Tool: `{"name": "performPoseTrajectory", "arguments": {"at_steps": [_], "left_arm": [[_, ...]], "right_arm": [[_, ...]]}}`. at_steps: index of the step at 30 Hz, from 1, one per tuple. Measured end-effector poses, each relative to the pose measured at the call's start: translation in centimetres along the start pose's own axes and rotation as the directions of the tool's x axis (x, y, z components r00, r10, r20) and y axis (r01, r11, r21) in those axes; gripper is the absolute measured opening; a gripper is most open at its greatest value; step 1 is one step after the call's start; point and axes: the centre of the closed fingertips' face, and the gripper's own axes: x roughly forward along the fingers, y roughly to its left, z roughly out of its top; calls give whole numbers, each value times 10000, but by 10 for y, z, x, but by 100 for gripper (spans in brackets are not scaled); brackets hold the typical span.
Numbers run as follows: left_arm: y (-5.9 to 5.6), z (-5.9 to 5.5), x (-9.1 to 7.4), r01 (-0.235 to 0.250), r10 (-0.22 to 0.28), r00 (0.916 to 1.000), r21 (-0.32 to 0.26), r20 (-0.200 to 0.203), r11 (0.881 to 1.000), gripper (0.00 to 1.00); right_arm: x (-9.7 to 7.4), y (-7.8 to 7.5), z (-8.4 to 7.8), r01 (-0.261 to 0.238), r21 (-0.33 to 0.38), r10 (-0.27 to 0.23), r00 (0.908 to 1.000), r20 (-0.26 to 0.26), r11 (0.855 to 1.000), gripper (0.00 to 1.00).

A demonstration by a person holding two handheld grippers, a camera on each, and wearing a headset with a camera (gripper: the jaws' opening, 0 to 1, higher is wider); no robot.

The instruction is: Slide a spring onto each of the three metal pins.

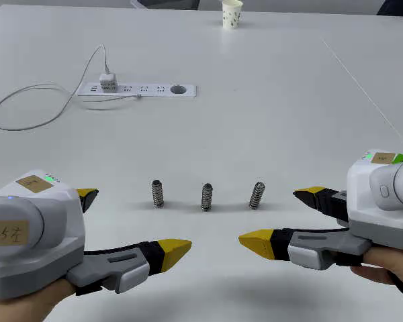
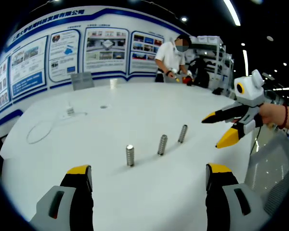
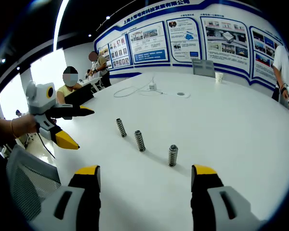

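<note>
- Seemingly caught the job at or near its finish: showed three springs (image 1: 207,196) standing in a row on the white table (image 1: 289,100), well apart from one another, each apparently threaded over one of the pins (image 2: 130,147), with a bright pin top peeking out of the nearest coil in the left gripper view
- Found the left gripper (image 1: 138,220) low on the near side of the row, jaws spread wide, nothing between them
- Found the right gripper (image 1: 272,215) facing it in like fashion, jaws wide and empty, upper tip near the right-hand spring (image 1: 256,194) but clear of it
- Looked most at risk from a careless sweep: could have toppled a pin with an open jaw tip passing through the row, with no visible anchoring of the pins to the table
- Appeared to show the right-hand spring leaning a little in the head view; could have meant a coil snagged short of the base, or merely the lens, and could not be settled from these angles
- Might have dragged a spring back off its pin with any further pinch, a needless touch given three seemingly seated coils
- Kept the power strip (image 1: 138,89), its cable (image 1: 27,107) and a paper cup (image 1: 232,13) far across the table, well out of harm's way
</note>
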Motion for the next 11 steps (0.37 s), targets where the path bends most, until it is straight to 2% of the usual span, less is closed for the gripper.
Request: {"name": "performPoseTrajectory", "arguments": {"at_steps": [11], "left_arm": [[0, 0, -1, 54, -54, 10000, 44, 40, 10000, 100]], "right_arm": [[-2, -1, 2, 58, 41, -58, 9999, 94, 10000, 80]]}}
